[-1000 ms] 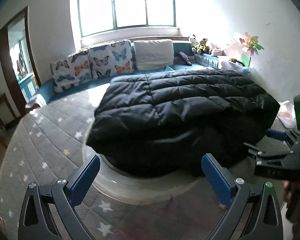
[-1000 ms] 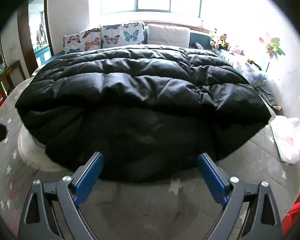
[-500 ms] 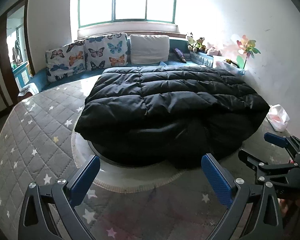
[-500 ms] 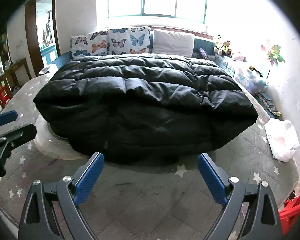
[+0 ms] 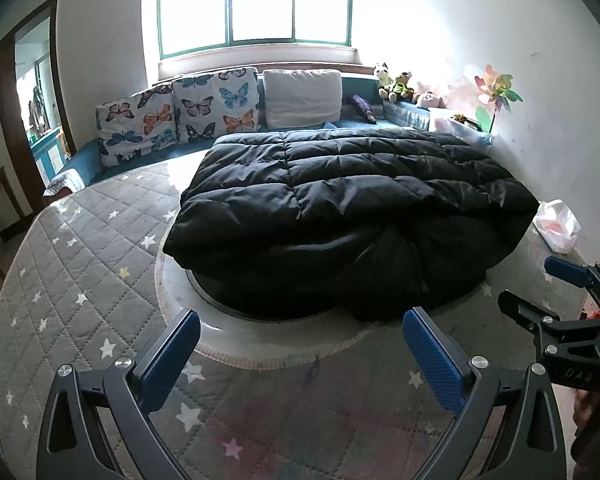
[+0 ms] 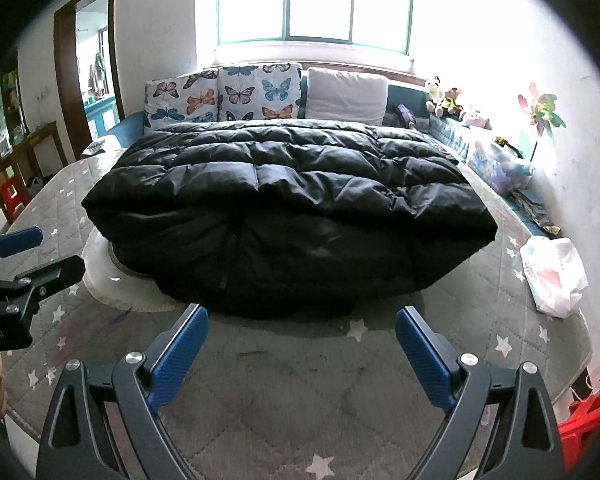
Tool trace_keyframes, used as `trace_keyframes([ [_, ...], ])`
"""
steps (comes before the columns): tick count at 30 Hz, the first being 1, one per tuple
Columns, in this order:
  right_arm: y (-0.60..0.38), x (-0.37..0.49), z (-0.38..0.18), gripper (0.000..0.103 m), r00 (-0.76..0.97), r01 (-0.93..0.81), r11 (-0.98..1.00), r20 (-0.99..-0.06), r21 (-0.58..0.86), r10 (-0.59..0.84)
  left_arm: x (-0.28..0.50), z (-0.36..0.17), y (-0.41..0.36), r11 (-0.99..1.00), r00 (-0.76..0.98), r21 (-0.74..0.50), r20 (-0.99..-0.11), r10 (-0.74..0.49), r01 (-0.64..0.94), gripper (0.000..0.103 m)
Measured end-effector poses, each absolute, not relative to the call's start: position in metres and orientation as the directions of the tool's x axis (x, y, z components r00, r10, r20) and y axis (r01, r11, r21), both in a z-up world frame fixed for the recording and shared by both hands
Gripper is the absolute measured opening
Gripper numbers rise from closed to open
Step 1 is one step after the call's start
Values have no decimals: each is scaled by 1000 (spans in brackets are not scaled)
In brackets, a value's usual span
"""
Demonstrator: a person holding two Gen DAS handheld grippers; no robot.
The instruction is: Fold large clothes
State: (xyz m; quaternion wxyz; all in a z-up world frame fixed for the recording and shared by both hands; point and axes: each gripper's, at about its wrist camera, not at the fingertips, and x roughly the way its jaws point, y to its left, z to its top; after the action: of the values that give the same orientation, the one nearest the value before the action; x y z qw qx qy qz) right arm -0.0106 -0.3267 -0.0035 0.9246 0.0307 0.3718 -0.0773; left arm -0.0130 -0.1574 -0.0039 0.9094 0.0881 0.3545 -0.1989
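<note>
Plainly the black puffer coat [image 5: 352,208] lies folded over on itself on the bed [image 5: 72,264], its upper quilted layer doubled onto a lower layer whose zip line shows at the near edge. Judging by that, one fold looks made and the step in hand is the pause between folds, with neither tool touching the cloth. Its long axis seems to run from the near edge away toward the butterfly cushions [image 5: 180,116]; its folded near edge faces the cameras, and which end is collar or hem I cannot tell. Under the coat's near left corner a pale round mat [image 5: 220,340] shows on the grey starred bed cover.

Nearer than the coat, the left gripper [image 5: 300,360] hangs above the cover with jaws spread wide and nothing between them. Beside it, the right gripper [image 6: 300,356] likewise has its jaws released and empty, short of the coat's near edge.

A next fold would probably call for each tool to close on a near corner and carry it toward the cushions. Right of the coat lies a white plastic bag [image 6: 552,276].
</note>
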Motion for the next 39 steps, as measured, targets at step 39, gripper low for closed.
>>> trace_keyframes([
  [39,-324,-14,-5,102,704,172,985,-701,16,-111,-8,-13,-146,917,664,27,-698,-268,399,103],
])
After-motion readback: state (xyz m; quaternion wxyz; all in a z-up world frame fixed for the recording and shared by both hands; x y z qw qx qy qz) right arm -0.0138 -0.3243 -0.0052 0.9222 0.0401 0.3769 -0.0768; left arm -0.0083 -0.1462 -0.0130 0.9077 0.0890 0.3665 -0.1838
